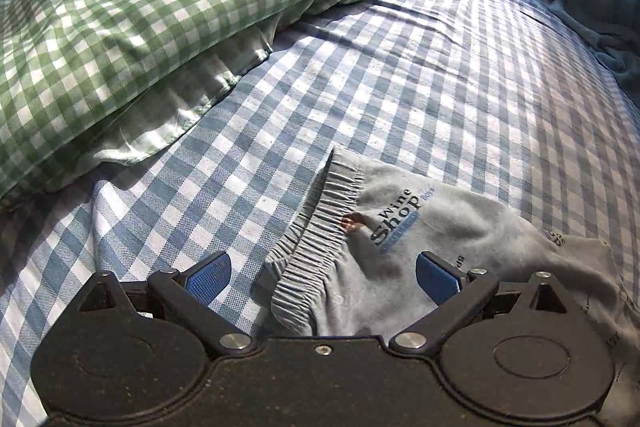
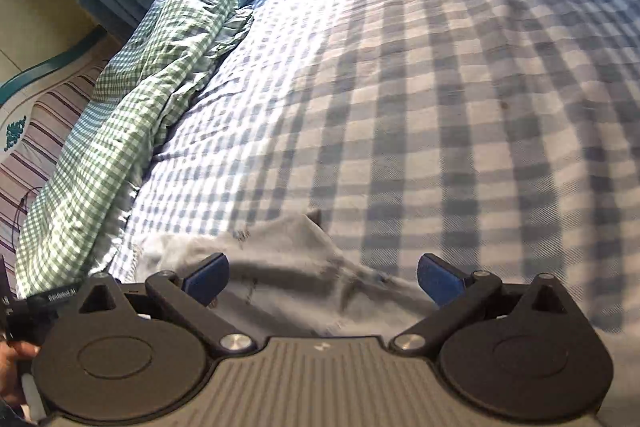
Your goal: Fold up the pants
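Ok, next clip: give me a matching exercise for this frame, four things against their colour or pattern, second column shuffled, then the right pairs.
Things:
1. pants
2. sheet
3. duvet
4. pads of the left tool

Colours:
A. green and white check
B. plain blue
C. pale grey with dark lettering
D. blue and white check

Pairs: 1-C, 2-D, 3-A, 4-B

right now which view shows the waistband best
The left wrist view: the gathered waistband of the pants lies sharp between the open left gripper. The right wrist view shows only blurred grey cloth, no waistband.
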`<state>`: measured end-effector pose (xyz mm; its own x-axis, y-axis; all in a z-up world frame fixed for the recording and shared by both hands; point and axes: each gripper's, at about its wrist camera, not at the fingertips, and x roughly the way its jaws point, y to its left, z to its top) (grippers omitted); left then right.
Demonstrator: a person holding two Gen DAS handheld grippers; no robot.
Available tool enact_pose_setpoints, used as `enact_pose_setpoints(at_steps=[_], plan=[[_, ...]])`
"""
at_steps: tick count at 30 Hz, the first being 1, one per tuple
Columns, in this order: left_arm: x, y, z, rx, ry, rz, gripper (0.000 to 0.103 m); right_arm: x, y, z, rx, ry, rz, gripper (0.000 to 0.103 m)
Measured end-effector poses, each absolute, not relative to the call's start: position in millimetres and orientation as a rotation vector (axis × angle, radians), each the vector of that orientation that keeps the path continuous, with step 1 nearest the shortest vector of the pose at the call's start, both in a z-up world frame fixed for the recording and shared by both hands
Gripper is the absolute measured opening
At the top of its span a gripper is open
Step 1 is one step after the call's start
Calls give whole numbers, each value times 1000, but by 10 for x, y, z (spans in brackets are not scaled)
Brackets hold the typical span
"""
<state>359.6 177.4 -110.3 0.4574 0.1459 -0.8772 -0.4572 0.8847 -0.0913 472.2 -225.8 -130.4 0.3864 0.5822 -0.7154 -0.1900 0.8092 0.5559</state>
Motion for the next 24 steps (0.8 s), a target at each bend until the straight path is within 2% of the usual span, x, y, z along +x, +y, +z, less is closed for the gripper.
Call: enact_pose_setpoints(at_steps=[2, 3, 4, 5, 6, 7, 8, 10, 12, 16, 17, 18, 19, 21, 23, 24], plan=[[3626, 1848, -1156, -351, 1043, 348, 95, 5041, -2118, -1425, 468, 1131, 497, 101], [3641, 1878, -1189, -356, 1043, 319, 90, 5170, -2064, -1487, 477, 1168, 480, 95], [3640, 1869, -1212, -349, 1046, 288, 74, 5260, -1996, -1549, 473, 1206, 457, 89], [3655, 1866, -1233, -336, 1058, 269, 54, 5327, -1939, -1605, 459, 1240, 433, 73], [3670, 1855, -1259, -303, 1072, 270, 47, 5362, -1898, -1666, 441, 1263, 420, 56], [3677, 1851, -1267, -279, 1073, 270, 34, 5387, -1849, -1701, 420, 1279, 418, 50], [3689, 1878, -1284, -272, 1067, 252, 29, 5380, -1809, -1731, 399, 1297, 419, 43], [3670, 1952, -1278, -312, 1041, 226, 25, 5339, -1737, -1757, 361, 1313, 425, 35], [3662, 2001, -1276, -333, 1032, 209, 23, 5281, -1638, -1737, 317, 1294, 422, 7], [3645, 2020, -1233, -314, 997, 220, 20, 5176, -1536, -1546, 247, 1184, 400, 4], [3643, 2011, -1225, -302, 991, 226, 16, 5170, -1532, -1511, 240, 1169, 389, 4], [3645, 1998, -1228, -284, 988, 232, 8, 5163, -1537, -1490, 231, 1155, 380, 4], [3654, 1988, -1245, -266, 995, 240, 7, 5163, -1541, -1492, 223, 1146, 373, 4], [3675, 1991, -1306, -267, 1011, 235, 8, 5183, -1566, -1558, 230, 1158, 363, 4], [3692, 1979, -1322, -260, 1014, 235, 15, 5194, -1593, -1630, 244, 1159, 353, 4], [3700, 1977, -1309, -258, 1016, 240, 17, 5189, -1614, -1651, 252, 1155, 343, 8]])
